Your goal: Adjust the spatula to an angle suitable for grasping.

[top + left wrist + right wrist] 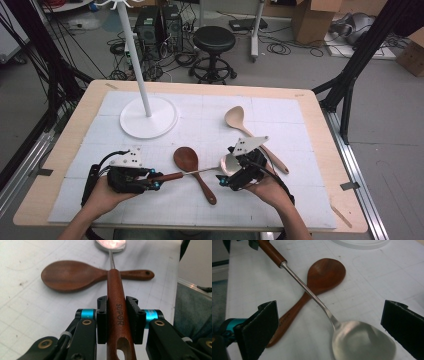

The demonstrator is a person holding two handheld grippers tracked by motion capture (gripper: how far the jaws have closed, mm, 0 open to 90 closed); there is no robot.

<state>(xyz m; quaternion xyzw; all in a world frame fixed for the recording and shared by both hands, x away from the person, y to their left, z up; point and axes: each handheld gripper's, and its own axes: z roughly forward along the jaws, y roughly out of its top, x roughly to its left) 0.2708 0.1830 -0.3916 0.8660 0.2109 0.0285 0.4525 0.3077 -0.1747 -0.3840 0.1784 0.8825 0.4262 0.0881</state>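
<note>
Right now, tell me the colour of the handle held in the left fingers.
Reddish-brown handle, clearest in the left gripper view.

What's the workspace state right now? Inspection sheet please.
Surface: white gridded mat on a wooden table, a few small marks.
Job's things: metal ladle with brown handle, held above the dark wooden spoon and crossing it.
Clutter: pale wooden spoon at the right; white stand at the back left.
Grippers: left gripper shut on the ladle's handle; right gripper open, jaws either side of the ladle's bowl.
Cables: black cable from the left gripper; loose cables on the floor behind.
Surroundings: black stool, cardboard boxes, computer towers.
</note>
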